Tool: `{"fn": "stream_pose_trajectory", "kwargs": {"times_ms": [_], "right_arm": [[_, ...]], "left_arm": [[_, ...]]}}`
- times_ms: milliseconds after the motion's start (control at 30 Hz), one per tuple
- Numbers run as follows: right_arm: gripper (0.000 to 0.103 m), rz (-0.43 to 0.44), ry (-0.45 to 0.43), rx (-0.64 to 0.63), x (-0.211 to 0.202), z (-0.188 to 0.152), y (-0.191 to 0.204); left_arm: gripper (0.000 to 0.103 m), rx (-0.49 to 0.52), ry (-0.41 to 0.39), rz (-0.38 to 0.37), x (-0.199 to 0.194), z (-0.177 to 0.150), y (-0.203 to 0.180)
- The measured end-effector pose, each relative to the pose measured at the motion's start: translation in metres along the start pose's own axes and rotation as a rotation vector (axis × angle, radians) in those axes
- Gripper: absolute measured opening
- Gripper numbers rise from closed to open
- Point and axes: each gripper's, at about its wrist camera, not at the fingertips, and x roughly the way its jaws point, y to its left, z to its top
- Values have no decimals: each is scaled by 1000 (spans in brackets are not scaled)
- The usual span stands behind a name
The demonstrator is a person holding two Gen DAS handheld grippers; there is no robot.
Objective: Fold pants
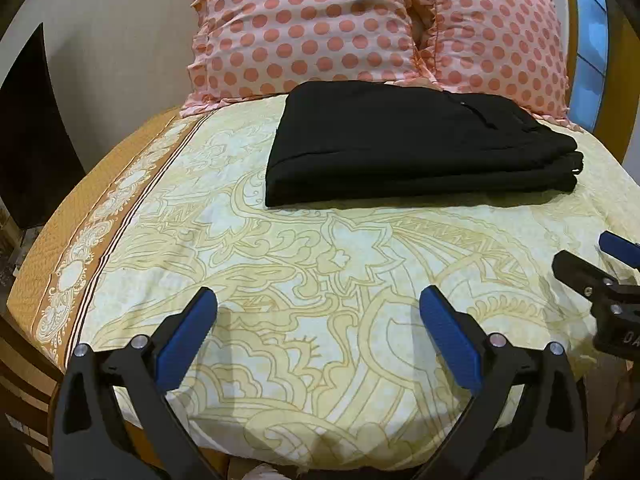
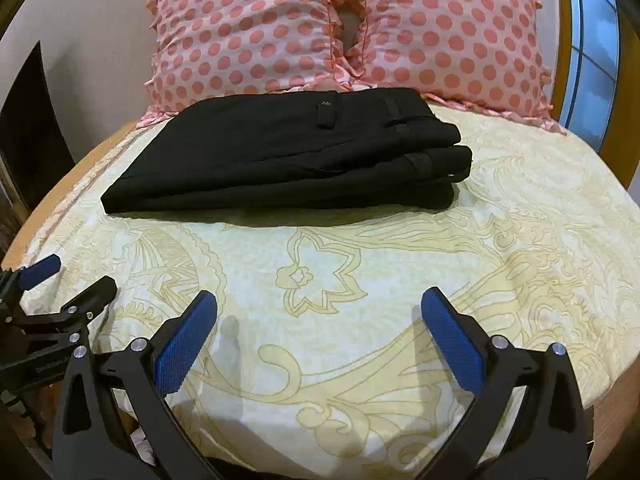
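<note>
Black pants lie folded on the bed; both grippers hover spread and empty, so little seems left beyond smoothing.

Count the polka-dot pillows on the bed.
2: one pink polka-dot ruffled pillow behind the folded black pants, the other beside it to the right. None seem hidden.
</note>
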Motion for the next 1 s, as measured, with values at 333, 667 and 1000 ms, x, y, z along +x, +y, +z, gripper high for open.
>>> {"fn": "stream_pose_trajectory", "kwargs": {"times_ms": [333,667,1000], "right_arm": [[102,-32,-7,-34,2,-8,4],[102,-41,-99,-19,-3,-20,2],[102,-40,-101,-20,-3,-19,1]], "left_arm": [[101,-52,-19,-29,3,-5,5],[101,-56,-63,-25,1,-10,5],[101,-63,-61,-25,1,-10,5]]}}
